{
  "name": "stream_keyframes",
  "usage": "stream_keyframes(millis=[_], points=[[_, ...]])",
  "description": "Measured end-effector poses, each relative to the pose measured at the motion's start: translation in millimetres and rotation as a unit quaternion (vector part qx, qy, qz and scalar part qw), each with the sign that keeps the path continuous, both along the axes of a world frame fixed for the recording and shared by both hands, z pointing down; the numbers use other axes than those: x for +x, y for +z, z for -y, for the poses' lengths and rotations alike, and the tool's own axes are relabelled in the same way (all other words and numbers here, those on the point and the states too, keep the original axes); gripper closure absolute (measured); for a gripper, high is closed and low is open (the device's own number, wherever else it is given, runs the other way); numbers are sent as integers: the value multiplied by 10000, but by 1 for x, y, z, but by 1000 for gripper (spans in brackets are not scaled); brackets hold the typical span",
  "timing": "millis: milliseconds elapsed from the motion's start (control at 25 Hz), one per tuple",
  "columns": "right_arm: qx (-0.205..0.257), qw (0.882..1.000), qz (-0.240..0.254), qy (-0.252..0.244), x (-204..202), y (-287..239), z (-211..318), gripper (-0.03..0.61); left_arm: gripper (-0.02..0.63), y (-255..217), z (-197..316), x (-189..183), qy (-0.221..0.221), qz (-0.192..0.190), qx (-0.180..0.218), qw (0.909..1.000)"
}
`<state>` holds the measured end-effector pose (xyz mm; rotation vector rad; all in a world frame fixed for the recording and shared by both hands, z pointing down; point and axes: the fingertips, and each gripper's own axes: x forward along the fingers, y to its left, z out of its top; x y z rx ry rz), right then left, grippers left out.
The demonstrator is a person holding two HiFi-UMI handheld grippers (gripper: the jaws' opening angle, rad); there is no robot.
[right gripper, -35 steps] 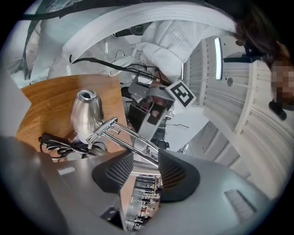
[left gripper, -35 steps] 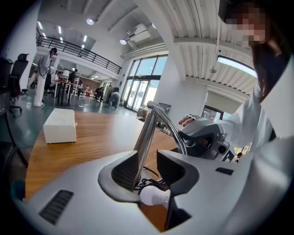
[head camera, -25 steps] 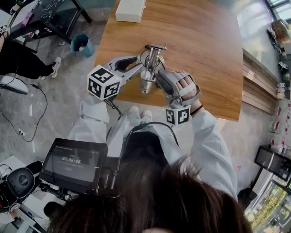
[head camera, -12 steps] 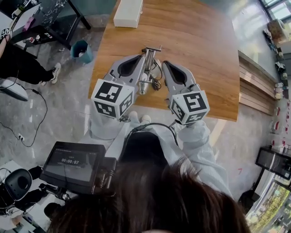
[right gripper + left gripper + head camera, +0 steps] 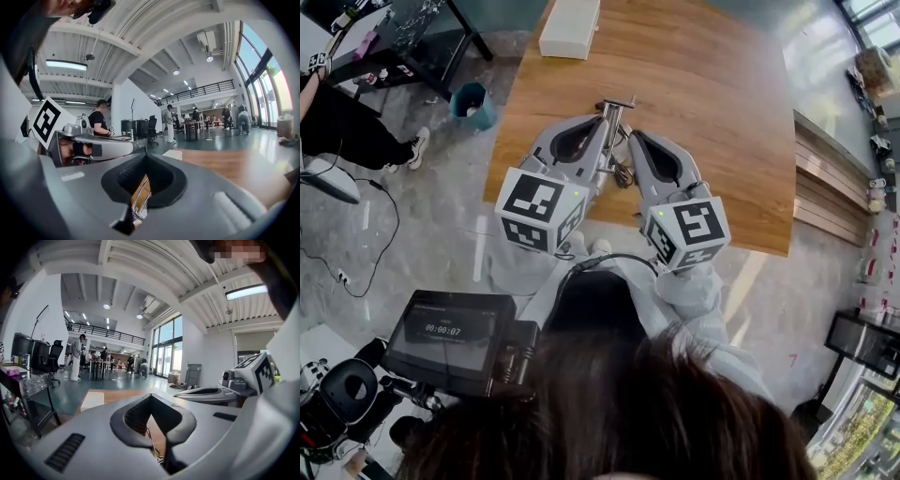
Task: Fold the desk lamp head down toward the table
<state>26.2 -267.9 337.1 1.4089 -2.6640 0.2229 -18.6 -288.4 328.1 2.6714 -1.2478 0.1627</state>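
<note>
The silver metal desk lamp [image 5: 612, 114] stands on the wooden table [image 5: 712, 103] near its front edge, its cable [image 5: 624, 174] coiled beside it. My two grippers hang side by side above it and hide most of it. The left gripper [image 5: 598, 124] is shut and empty, just left of the lamp's stem. Just right of the stem, the right gripper [image 5: 634, 137] is also shut and holds nothing. In the left gripper view the jaws [image 5: 151, 399] are closed over the table. Through the closed right gripper [image 5: 146, 157] a bit of lamp metal [image 5: 138, 200] shows.
A white box [image 5: 570, 28] lies at the table's far edge. On the floor to the left are a teal bin [image 5: 472, 103], a dark desk [image 5: 412, 37] and cables. A monitor rig [image 5: 450, 333] sits below my left arm. People stand further back in the hall.
Both grippers have let go near the lamp, closed their jaws and risen toward the camera. The right gripper has rolled so that its marker cube now faces up.
</note>
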Motion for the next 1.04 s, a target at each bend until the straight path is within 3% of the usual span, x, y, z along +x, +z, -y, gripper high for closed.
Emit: stream_keyframes(millis=[1040], points=[[28,10000,72,5,-5,-1,1,580,611,-7,-3,0,61,-132,-8,9999]])
